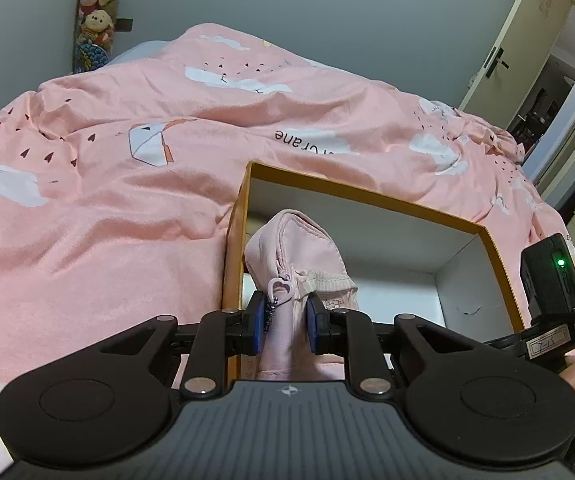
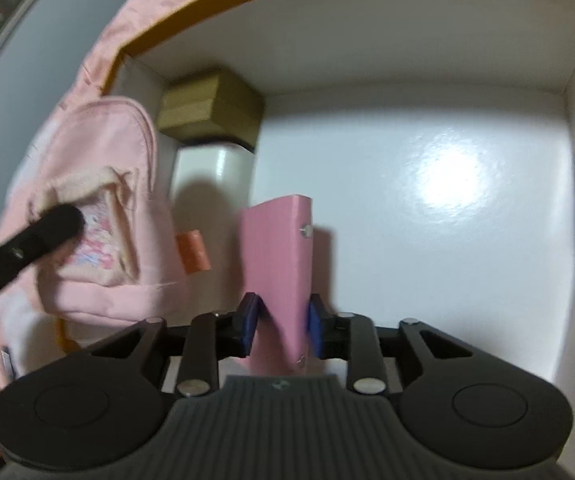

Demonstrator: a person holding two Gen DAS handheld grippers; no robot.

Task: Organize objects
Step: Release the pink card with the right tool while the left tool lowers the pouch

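Note:
My left gripper [image 1: 284,326] is shut on a small pink fabric backpack [image 1: 295,256] with a heart zipper pull, holding it over the near left corner of an open orange-rimmed box [image 1: 371,196] with a white inside. In the right wrist view the backpack [image 2: 99,208] hangs at the box's left wall, with the left gripper's black finger [image 2: 35,236] in front of it. My right gripper [image 2: 281,326] is shut on a pink flat book-like case [image 2: 279,260], held inside the box above its white floor [image 2: 427,216].
The box lies on a bed with a pink patterned duvet [image 1: 127,184]. Inside the box's far left corner sit a small olive-gold box [image 2: 215,108] and a white block [image 2: 215,176]. Plush toys [image 1: 97,8] hang on the wall; a door [image 1: 523,44] stands at right.

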